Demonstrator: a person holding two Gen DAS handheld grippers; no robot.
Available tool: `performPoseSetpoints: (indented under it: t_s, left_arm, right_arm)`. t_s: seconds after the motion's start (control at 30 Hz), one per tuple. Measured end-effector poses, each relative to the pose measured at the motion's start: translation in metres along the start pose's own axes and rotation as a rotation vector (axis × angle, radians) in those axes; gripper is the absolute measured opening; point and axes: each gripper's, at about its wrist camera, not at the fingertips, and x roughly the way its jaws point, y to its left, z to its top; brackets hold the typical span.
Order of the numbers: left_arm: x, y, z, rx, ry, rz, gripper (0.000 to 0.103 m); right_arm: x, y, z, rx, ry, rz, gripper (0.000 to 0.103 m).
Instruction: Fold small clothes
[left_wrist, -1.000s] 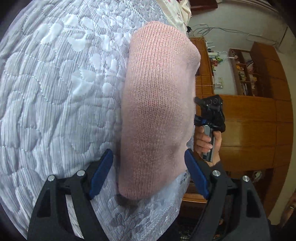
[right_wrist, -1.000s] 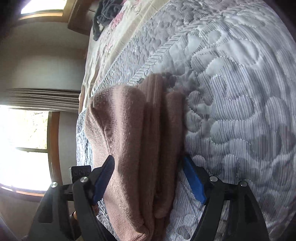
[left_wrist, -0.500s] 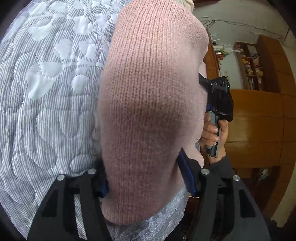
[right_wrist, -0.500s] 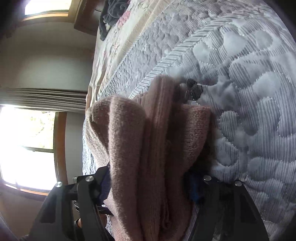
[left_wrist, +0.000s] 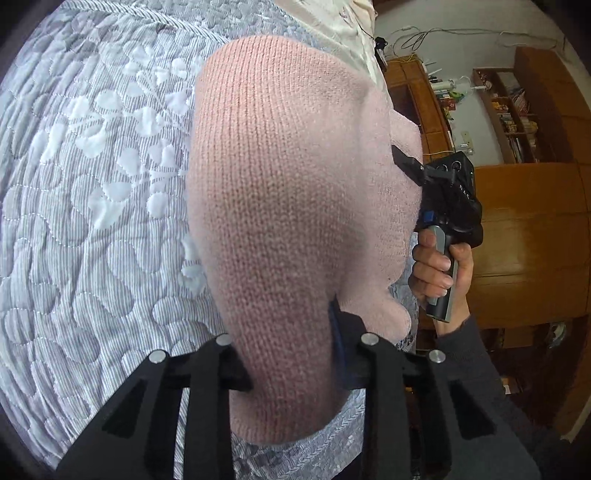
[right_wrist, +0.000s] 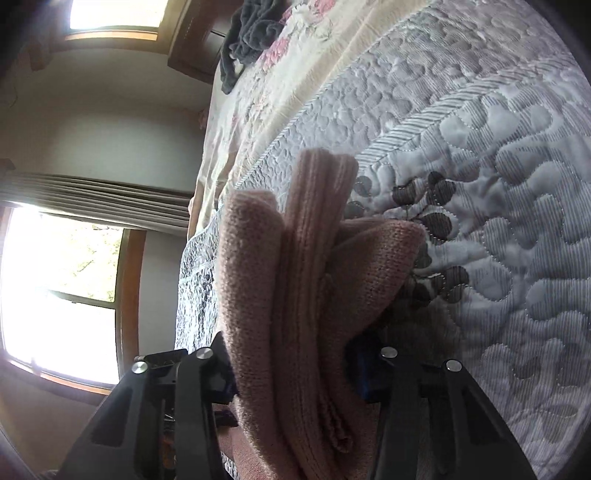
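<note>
Only one garment shows: a pink knitted sweater (left_wrist: 288, 206), folded into a thick bundle over a grey quilted bedspread (left_wrist: 92, 206). Two grippers hold it, one at each end. Both fingers of the left gripper (left_wrist: 291, 354) are pressed into its near edge, and the right gripper (right_wrist: 291, 369) is likewise clamped on the stacked layers. One hand (left_wrist: 439, 273) is visible, wrapped around the right gripper's handle. Behind stands one wooden bookshelf (left_wrist: 517, 110) holding books.

Both grippers clamp the pink knit

A second ago the jaws stood wide apart — now the left gripper (left_wrist: 291, 354) and right gripper (right_wrist: 291, 369) pinch the folded pink knit (left_wrist: 291, 206), which fills mid-frame.
</note>
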Motion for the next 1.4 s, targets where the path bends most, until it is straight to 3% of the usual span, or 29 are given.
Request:
performPoseSetpoints:
  t_s: [0.3, 0.6, 0.73, 0.83, 0.93, 1.0, 1.13, 1.2, 1.23, 1.3, 1.37, 1.4]
  left_arm:
    - [-0.067, 0.000, -0.039, 0.030, -0.032, 0.033, 0.027]
    - [-0.138, 0.042, -0.124, -0.040, -0.078, 0.096, 0.027]
    - [-0.152, 0.074, -0.166, -0.095, -0.092, 0.100, 0.027]
    - [-0.140, 0.098, -0.183, -0.152, -0.081, 0.122, 0.028]
    - [-0.128, 0.113, -0.185, -0.203, -0.098, 0.113, 0.041]
    - [-0.133, 0.108, -0.183, -0.191, -0.106, 0.129, 0.044]
    - [-0.176, 0.080, -0.180, -0.122, -0.166, 0.304, 0.049]
    - [-0.209, 0.066, -0.176, -0.090, -0.249, 0.297, 0.049]
    - [-0.220, 0.059, -0.170, -0.074, -0.281, 0.267, 0.049]
    - [-0.227, 0.043, -0.149, -0.023, -0.302, 0.190, 0.049]
    - [-0.214, 0.032, -0.118, -0.009, -0.286, 0.071, 0.048]
    - [-0.200, 0.024, -0.105, 0.001, -0.275, 0.048, 0.046]
  right_arm:
    - [0.022, 0.047, -0.038, -0.008, 0.034, 0.065, 0.046]
    - [0.105, 0.078, -0.118, 0.007, 0.162, 0.122, 0.046]
    - [0.138, 0.084, -0.150, 0.002, 0.220, 0.133, 0.046]
    - [0.152, 0.072, -0.166, 0.014, 0.250, 0.073, 0.047]
    - [0.148, 0.056, -0.166, 0.060, 0.254, 0.041, 0.055]
    - [0.136, 0.063, -0.164, 0.044, 0.241, -0.018, 0.060]
    - [0.093, 0.093, -0.167, -0.078, 0.154, -0.126, 0.066]
    - [0.080, 0.110, -0.172, -0.126, 0.122, -0.144, 0.066]
    - [0.078, 0.117, -0.175, -0.145, 0.112, -0.156, 0.065]
    - [0.085, 0.124, -0.179, -0.164, 0.108, -0.205, 0.051]
    - [0.098, 0.124, -0.180, -0.179, 0.119, -0.267, 0.025]
    - [0.102, 0.126, -0.181, -0.187, 0.115, -0.295, 0.021]
